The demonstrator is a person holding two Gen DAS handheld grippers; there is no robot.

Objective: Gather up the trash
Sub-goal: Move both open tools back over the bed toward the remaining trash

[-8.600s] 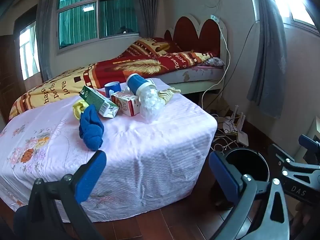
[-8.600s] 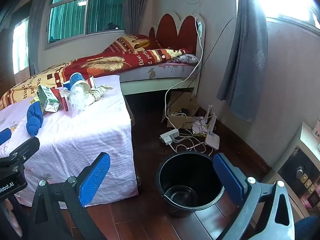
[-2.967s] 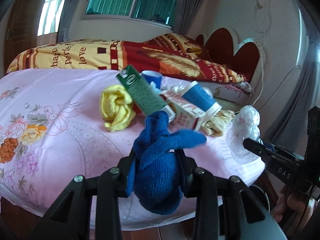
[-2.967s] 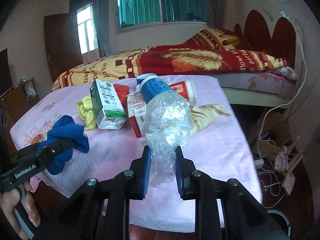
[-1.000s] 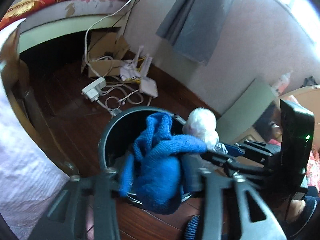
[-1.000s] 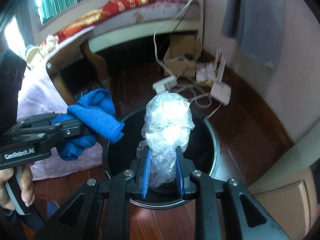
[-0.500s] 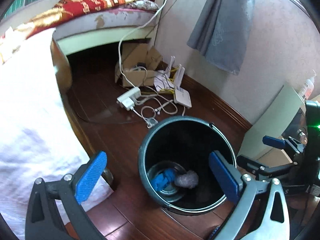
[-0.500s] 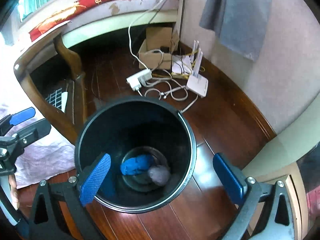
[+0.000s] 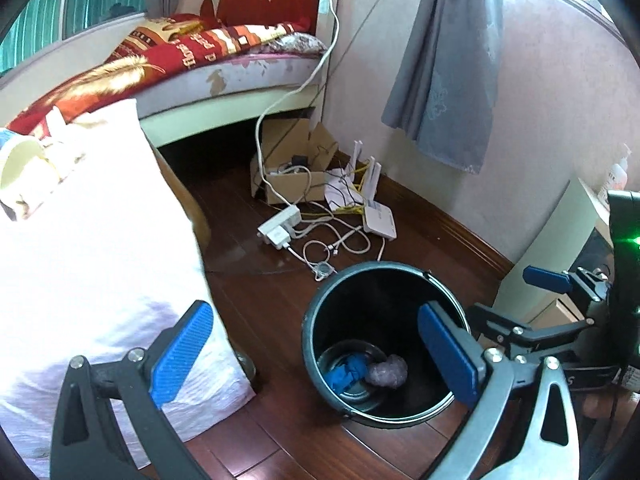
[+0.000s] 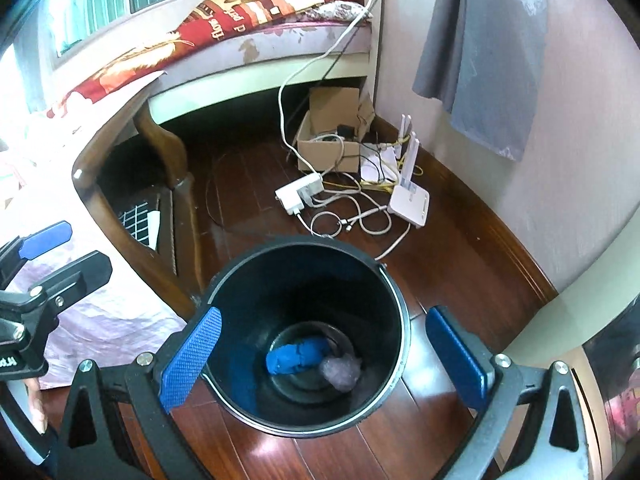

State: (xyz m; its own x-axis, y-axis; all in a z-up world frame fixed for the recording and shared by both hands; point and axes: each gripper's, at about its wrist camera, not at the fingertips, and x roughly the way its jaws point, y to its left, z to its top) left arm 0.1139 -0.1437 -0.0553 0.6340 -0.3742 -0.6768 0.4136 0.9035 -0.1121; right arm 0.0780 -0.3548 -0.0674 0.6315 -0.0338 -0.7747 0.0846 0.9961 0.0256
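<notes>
Looking along the left hand-held gripper, the left wrist view shows its blue-padded fingers spread wide with nothing between them. A black bucket stands on the dark wooden floor, beside the desk draped in a pale pink cloth. At the bottom of the bucket lie a blue cloth and a crumpled plastic bag, touching each other. A paper cup lies tipped on the desk at the far left edge. Behind the bucket, a power strip, a white router and a cardboard box sit on the floor among loose cables, near the bed. The right hand-held gripper shows at the right edge, beside the bucket rim, its fingers also apart.

From the right wrist view, the right hand-held gripper hangs directly above the bucket, blue pads wide apart on either side of the opening, gripping nothing. The blue cloth and the plastic bag rest side by side on the bucket's floor. The left hand-held gripper appears at the left edge, over the desk's cloth, fingers parted. The power strip, router and cardboard box lie beyond the bucket.
</notes>
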